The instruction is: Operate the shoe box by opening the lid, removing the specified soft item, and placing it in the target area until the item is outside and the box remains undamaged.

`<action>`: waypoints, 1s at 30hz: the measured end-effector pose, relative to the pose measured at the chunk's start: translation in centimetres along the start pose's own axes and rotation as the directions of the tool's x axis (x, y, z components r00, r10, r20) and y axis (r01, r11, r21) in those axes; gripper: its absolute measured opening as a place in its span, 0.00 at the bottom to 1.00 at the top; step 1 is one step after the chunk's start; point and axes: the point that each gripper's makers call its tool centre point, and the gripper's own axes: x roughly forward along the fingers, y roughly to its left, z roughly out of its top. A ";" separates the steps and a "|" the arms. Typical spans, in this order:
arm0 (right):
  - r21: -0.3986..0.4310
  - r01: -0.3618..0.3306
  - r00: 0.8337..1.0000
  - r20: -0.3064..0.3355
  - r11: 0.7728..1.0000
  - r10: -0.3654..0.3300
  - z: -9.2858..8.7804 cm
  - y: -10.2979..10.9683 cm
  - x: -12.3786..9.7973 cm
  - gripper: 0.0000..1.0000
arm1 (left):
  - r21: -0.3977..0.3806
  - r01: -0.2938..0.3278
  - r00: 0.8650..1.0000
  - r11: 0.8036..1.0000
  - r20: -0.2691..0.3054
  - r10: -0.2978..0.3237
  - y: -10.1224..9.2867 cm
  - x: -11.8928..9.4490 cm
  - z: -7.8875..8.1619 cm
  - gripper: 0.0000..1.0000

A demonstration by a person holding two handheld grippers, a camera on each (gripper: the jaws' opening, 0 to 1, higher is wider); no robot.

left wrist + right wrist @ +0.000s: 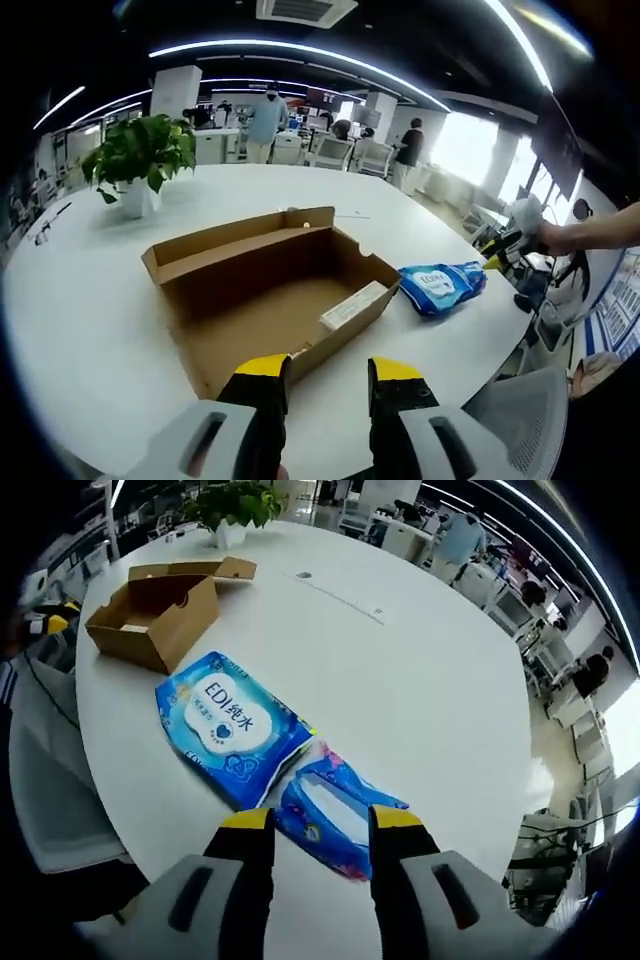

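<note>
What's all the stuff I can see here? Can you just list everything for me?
Shoe box: one, brown cardboard, open and looking empty, on the white table.
White label: one, on the box's wall.
Large wipes pack: one, blue with white print, on the table outside the box.
Small wipes pack: one, blue, beside the large pack near the table edge.
Potted plant: one, green in a white pot, at the table's far side.
Table: one, white, rounded.
Office chairs: several, pale, beyond the table.
People: a few, in the background.
Left gripper: yellow-tipped jaws apart, empty.
Right gripper: yellow-tipped jaws apart, over the small pack.
</note>
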 end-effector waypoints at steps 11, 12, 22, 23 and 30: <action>0.045 -0.061 0.993 0.109 0.997 0.055 4.7 2.9 0.8 0.38 | -0.018 -0.006 1.000 1.000 0.007 0.006 0.6 -0.4 -0.2 0.31; 0.040 -0.064 0.992 0.116 0.997 0.059 5.2 3.3 0.9 0.38 | -0.020 -0.006 1.000 1.000 0.006 0.006 0.7 -0.5 -0.3 0.31; 0.003 -0.108 0.981 0.163 0.994 0.106 9.1 6.4 1.9 0.39 | -0.036 -0.018 1.000 0.999 0.012 0.018 1.9 -1.1 -0.4 0.31; -0.006 -0.106 0.981 0.164 0.994 0.105 9.4 6.7 2.1 0.39 | -0.040 -0.019 1.000 0.999 0.014 0.020 2.1 -1.2 -0.4 0.31; -0.041 -0.138 0.971 0.189 0.990 0.143 11.9 9.4 3.2 0.39 | -0.048 -0.028 0.999 0.998 0.017 0.028 3.0 -1.6 -0.5 0.31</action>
